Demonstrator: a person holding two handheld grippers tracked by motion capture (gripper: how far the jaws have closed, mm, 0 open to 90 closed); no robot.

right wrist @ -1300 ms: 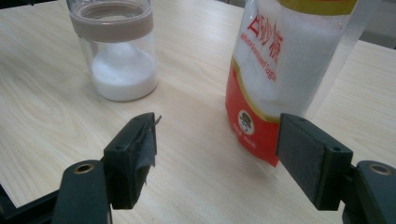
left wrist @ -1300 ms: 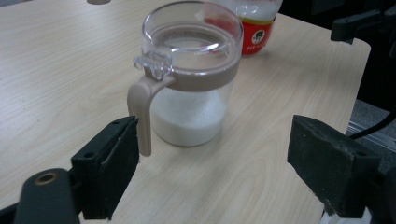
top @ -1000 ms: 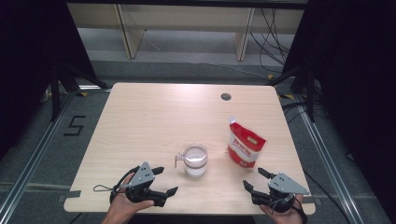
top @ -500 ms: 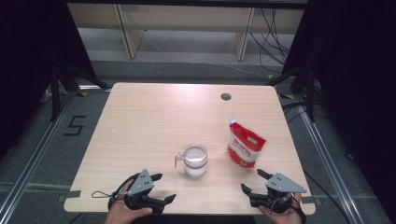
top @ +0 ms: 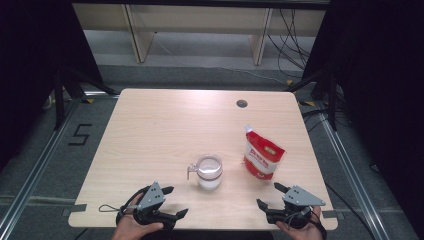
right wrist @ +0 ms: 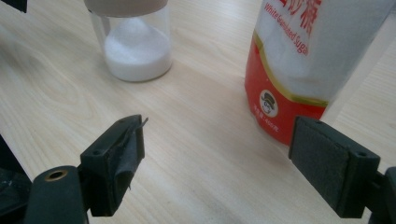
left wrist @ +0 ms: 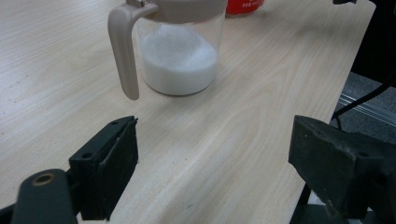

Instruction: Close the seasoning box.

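- Light wooden table (top: pixel 165 130) with a small dark round grommet hole (top: pixel 242 103) near its far edge.
- Clear glass jar with a beige lid and beige side handle (top: pixel 208 171) stands upright near the middle of the table's near half. It is partly filled with white granules. In the high view its handle points toward the left.
- Red-and-white stand-up pouch of white granulated sugar (top: pixel 262 156) stands just to the right of the jar, apart from it, with its white top leaning toward the far side.
- Left gripper (top: pixel 172 202) is held in the person's left hand (top: pixel 131 226) at the near edge of the table, to the near left of the jar. Jaws spread wide, nothing between them.
- Left gripper view: jar handle (left wrist: pixel 124 51) lies just ahead of the left-hand jaw, not touching it.
- Right gripper (top: pixel 269 196) is held in the person's right hand (top: pixel 300 229) at the near right edge, just short of the pouch. Its jaws have just been opening and stand released, with only bare table between them.
- Right gripper view: the pouch (right wrist: pixel 299 65) stands ahead near the right-hand jaw and the jar (right wrist: pixel 133 39) ahead to the left. Neither is touched.
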